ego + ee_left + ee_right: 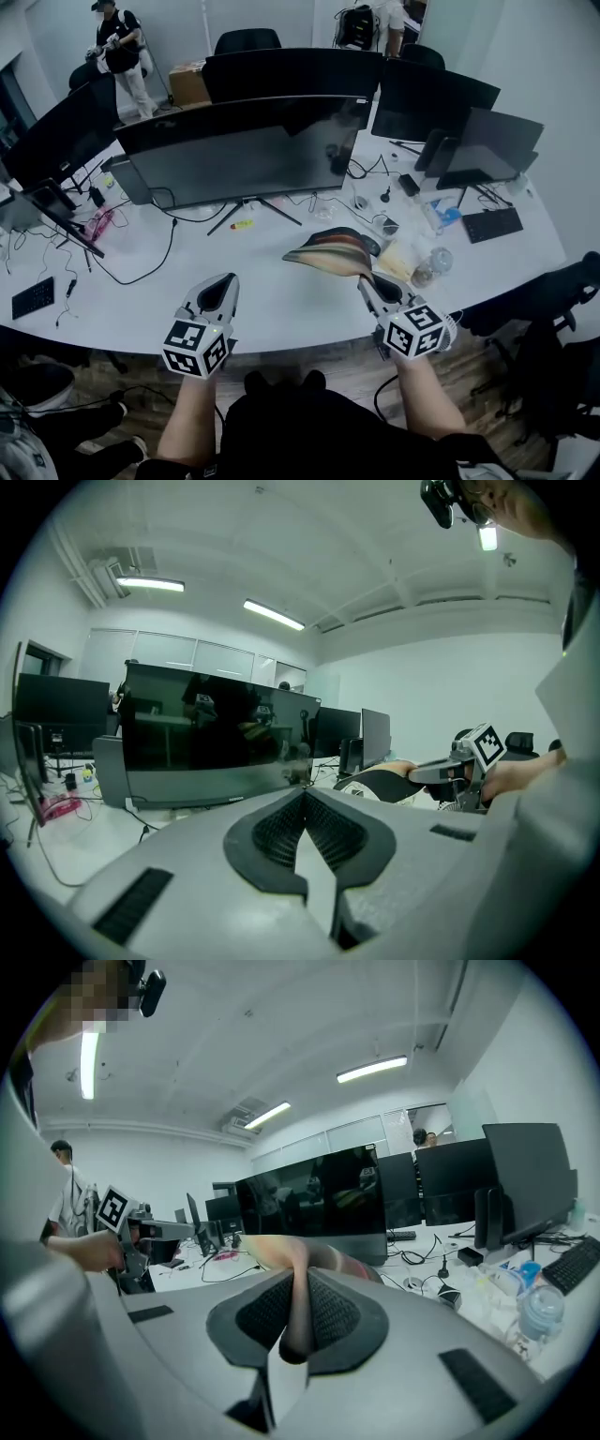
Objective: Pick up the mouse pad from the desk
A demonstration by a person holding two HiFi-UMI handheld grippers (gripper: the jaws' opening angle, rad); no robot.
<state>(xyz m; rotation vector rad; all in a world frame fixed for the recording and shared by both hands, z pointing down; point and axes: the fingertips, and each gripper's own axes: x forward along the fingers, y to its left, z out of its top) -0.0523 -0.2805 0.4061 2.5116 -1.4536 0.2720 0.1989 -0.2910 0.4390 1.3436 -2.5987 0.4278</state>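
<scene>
- Striped in warm colours, the mouse pad (pixel 333 251) shows in the head view just right of the frame centre; it is raised off the white desk (pixel 281 314), and I judge that no part of it rests there; the right gripper (pixel 366 281) pinches its near right edge, and the long axis of the pad runs from those jaws up and to the left, towards the big monitor (pixel 244 155); the left gripper (pixel 225 281) is at lower left, well apart from the pad.
- Left gripper view: the left gripper (pixel 303 794) has its jaws pressed together with nothing between them; the pad (pixel 380 782) appears at middle right as a dark curved sheet, and the right gripper (pixel 417 773) holds it from the right side.
- Right gripper view: the right gripper (pixel 300 1274) is closed on the thin edge of the pad (pixel 272 1247), which stands between the ribbed pads and spreads away behind them, a bit to the left; the left gripper (pixel 187 1230) is at middle left, apart from it.
- Judgement: the pick-up looks nearly done; only the right hand carries the pad, and its free end points towards the left one; because the grip is on one edge, the soft sheet may sag or slip.
</scene>
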